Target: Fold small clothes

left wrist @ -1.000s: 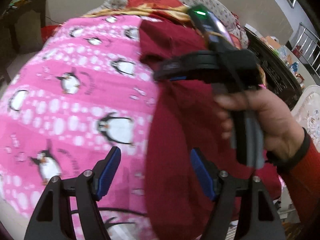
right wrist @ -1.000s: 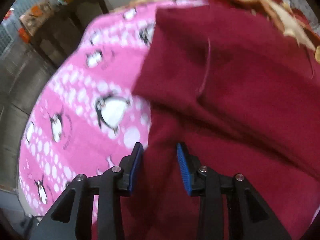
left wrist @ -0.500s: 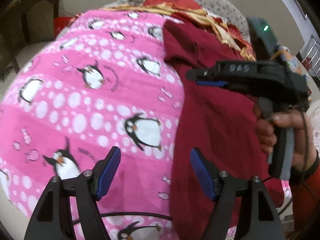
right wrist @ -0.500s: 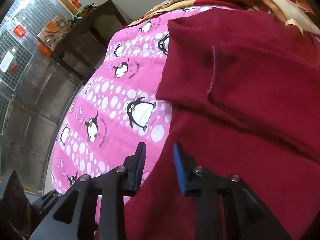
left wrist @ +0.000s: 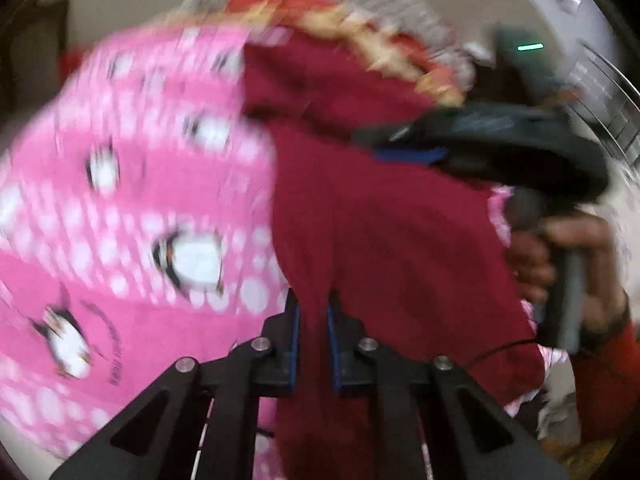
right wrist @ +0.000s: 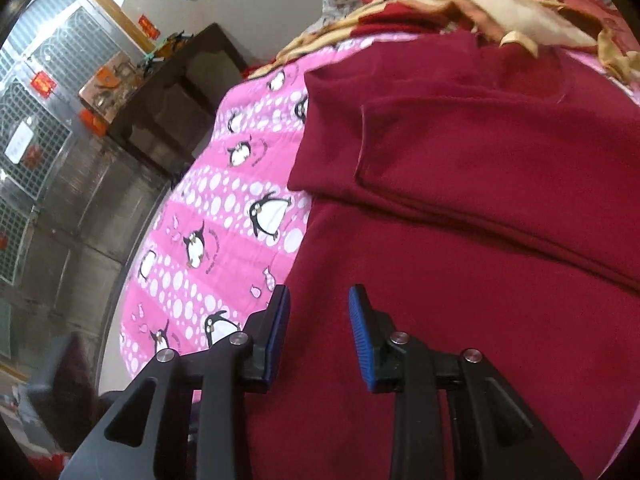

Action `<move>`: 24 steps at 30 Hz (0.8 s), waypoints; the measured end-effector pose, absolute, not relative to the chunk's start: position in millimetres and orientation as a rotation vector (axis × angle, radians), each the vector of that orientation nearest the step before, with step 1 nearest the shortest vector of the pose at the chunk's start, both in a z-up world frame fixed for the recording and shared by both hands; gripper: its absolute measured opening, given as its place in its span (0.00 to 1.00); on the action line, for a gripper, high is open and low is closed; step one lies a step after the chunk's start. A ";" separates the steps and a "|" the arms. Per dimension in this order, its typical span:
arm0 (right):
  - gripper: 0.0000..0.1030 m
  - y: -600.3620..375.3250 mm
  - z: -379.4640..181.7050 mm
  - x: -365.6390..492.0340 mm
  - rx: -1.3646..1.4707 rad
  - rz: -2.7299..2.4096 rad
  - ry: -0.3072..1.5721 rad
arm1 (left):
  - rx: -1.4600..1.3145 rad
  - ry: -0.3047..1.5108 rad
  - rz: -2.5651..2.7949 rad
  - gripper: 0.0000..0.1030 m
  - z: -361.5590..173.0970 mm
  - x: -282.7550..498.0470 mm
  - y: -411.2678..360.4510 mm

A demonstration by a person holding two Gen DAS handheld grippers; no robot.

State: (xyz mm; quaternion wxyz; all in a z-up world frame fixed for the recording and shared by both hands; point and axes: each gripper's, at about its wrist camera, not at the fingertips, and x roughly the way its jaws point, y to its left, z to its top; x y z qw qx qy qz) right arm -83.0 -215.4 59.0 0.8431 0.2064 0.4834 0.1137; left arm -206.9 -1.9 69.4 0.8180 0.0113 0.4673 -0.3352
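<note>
Maroon fleece, soft and matte: the garment [right wrist: 480, 208] lies on my pink penguin-print blanket [right wrist: 224, 216], spreading from 12 to 5 o'clock of my right gripper [right wrist: 318, 332], whose blue ribbed pads stand parted and hold nothing. My left gripper [left wrist: 313, 344] pinches a fold of the garment [left wrist: 384, 240] between nearly closed pads. That view is blurred.

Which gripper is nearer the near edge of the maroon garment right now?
Left. The left gripper is pinched shut on the maroon garment at its edge. The right gripper is open, above the cloth beside the pink penguin blanket, gripping nothing.
</note>
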 end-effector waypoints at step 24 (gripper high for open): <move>0.50 -332.6 65.0 -277.8 0.273 0.074 1.243 | 0.005 1.137 -0.584 0.52 51.8 -200.5 57.2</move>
